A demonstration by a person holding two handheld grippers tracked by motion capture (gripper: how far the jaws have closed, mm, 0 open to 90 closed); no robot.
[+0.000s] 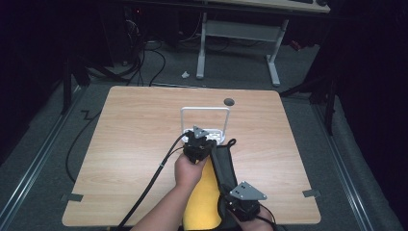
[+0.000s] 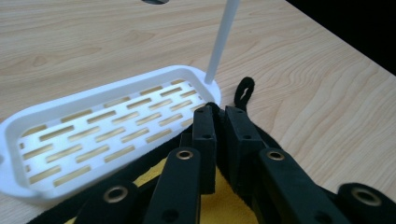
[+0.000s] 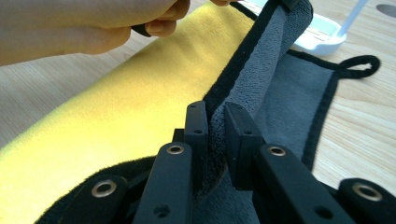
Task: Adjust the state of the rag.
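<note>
A towel, yellow [image 1: 204,199] on one side and grey [image 1: 224,166] on the other with black edging, lies at the table's near middle. My left gripper [image 1: 200,140] is shut on the towel's far black edge [image 2: 212,108], right beside a white slotted tray [image 2: 93,93]. My right gripper [image 1: 238,190] is shut on a raised grey fold [image 3: 217,126] at the near end. The lifted edge runs taut between both grippers, above the yellow face [image 3: 121,112]. A black hanging loop [image 3: 359,65] lies on the wood by the tray.
The white tray [image 1: 219,137] has a tall white hoop handle [image 1: 204,109] and sits mid-table. A round cable hole [image 1: 229,102] lies behind it. Grey tape marks [image 1: 311,193] sit near the front corners. A white desk frame [image 1: 238,31] stands on the floor beyond.
</note>
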